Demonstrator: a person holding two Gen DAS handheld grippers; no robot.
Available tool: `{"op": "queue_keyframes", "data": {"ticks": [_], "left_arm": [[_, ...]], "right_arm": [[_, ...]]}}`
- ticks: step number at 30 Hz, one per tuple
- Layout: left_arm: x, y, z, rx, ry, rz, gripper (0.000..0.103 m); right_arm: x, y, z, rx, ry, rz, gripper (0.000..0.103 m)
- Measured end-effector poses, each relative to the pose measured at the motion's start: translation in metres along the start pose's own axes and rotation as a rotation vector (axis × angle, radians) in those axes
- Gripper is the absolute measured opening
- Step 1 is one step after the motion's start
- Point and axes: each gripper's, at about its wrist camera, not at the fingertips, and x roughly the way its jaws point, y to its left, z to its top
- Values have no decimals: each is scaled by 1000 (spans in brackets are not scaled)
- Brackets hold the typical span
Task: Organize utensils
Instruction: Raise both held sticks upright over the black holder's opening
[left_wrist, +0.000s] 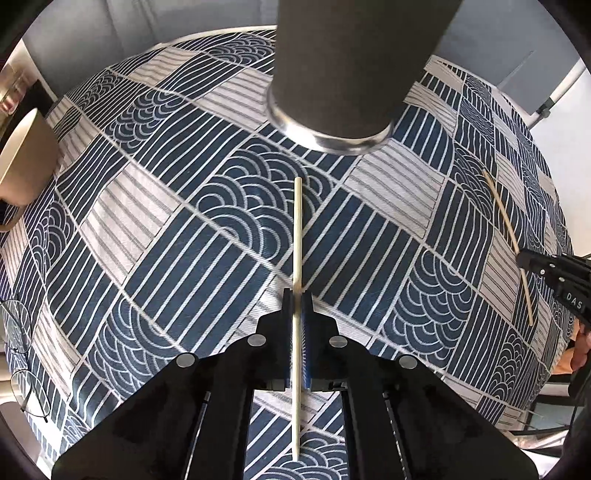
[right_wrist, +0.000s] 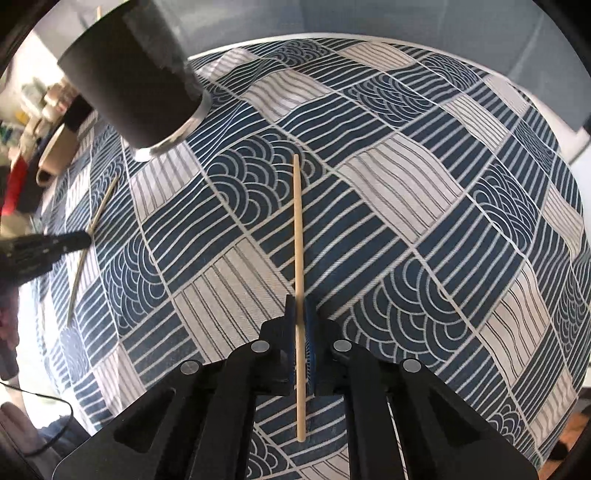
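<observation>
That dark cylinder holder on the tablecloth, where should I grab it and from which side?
Grip the dark holder across its straight side wall, above the metal base ring, coming in level from the near side. It stands upright and round, so any side serves; its top is out of view. The left gripper and right gripper each clamp a chopstick, so free one first.

The left hand-held gripper (left_wrist: 297, 295) clamps a pale chopstick (left_wrist: 297, 229) pointing toward the dark cylindrical holder (left_wrist: 343, 74).
</observation>
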Motion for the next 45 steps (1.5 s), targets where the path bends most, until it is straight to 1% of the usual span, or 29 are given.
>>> {"op": "queue_keyframes", "data": {"ticks": [1,4,6,10,15,19,25,29,33,37,40,42,44,45], "left_arm": [[0,2,-1,-2,4,0,5],[-4,7,-4,4,9,34,5],[-8,16,-3,-21,9,15,5],[-23,26,5,-24,-22,28,5],[-53,37,25,-26,-87,34,5],[-75,37,47,-23,-152,38,5],[-117,29,77,-6,-260,28,5],[-140,24,91,11,-315,15,5],[-155,17,108,24,-354,25,5],[-165,14,124,16,-386,11,5],[-174,10,138,14,-425,-17,5],[-178,7,144,16,-449,-45,5],[-181,4,151,31,-480,-91,5],[-183,2,153,38,-491,-103,5]], "right_arm": [[-1,-2,-1,7,-3,2,4],[-6,-9,3,36,-15,-7,5],[-12,-12,7,55,-32,5,5],[-25,-9,17,62,-77,27,5],[-44,5,35,41,-132,60,5],[-61,22,59,5,-183,97,5],[-86,55,92,-45,-260,143,5],[-106,70,115,-74,-313,165,5],[-124,84,136,-110,-356,178,5],[-135,95,154,-137,-382,196,5],[-139,101,167,-157,-408,206,5],[-141,105,176,-163,-426,216,5],[-142,107,183,-170,-450,244,5],[-142,107,187,-169,-458,254,5]]}}
